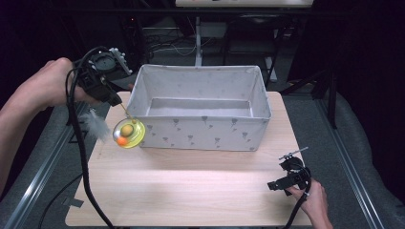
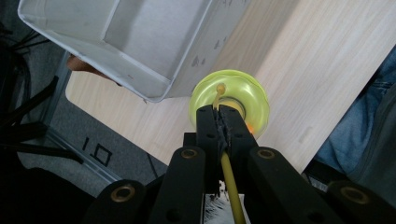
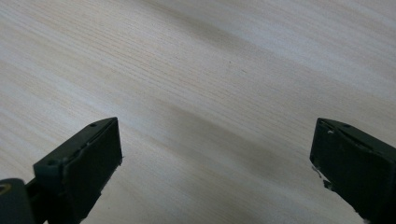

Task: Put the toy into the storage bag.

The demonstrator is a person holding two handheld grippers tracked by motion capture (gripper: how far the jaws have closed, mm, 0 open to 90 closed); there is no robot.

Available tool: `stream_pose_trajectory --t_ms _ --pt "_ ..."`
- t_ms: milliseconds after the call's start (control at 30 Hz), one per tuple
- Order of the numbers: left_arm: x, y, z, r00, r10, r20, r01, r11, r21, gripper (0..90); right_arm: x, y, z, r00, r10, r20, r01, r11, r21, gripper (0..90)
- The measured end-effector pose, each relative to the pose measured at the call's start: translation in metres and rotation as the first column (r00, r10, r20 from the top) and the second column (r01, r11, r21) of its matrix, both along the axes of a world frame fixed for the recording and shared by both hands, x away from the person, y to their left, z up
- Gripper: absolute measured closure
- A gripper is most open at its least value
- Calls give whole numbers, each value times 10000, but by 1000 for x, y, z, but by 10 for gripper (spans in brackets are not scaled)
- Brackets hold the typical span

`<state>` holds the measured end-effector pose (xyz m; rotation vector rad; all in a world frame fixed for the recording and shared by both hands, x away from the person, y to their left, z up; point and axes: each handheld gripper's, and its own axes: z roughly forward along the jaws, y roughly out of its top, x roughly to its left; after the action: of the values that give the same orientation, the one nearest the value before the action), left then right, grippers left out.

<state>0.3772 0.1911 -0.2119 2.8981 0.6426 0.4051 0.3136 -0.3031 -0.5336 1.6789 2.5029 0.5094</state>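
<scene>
A toy on a thin yellow stick hangs in the air beside the front left corner of the box. Its head is a clear yellow ball [image 1: 128,133] with small orange and tan balls inside, and a white feather [image 1: 97,125] trails from the stick. My left gripper [image 1: 114,99] is shut on the stick above the table's left edge. In the left gripper view the jaws [image 2: 223,116] pinch the stick [image 2: 229,179] just behind the ball [image 2: 233,91]. My right gripper [image 1: 278,184] rests low at the table's front right, and its jaws [image 3: 215,154] stand open over bare wood.
A white fabric box [image 1: 200,129] with small grey marks stands at the back middle of the wooden table [image 1: 191,186], its inside bare. Grey floor and metal rails flank the table. A black cable hangs from the left gripper down past the table's left edge.
</scene>
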Motion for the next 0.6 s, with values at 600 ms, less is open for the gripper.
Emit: stream_pose_trajectory --t_ms 600 --pt "14 -6 25 9992 219 328 -219 9998 8 880 1 0 0 10000 53 -28 -53 10000 -29 22"
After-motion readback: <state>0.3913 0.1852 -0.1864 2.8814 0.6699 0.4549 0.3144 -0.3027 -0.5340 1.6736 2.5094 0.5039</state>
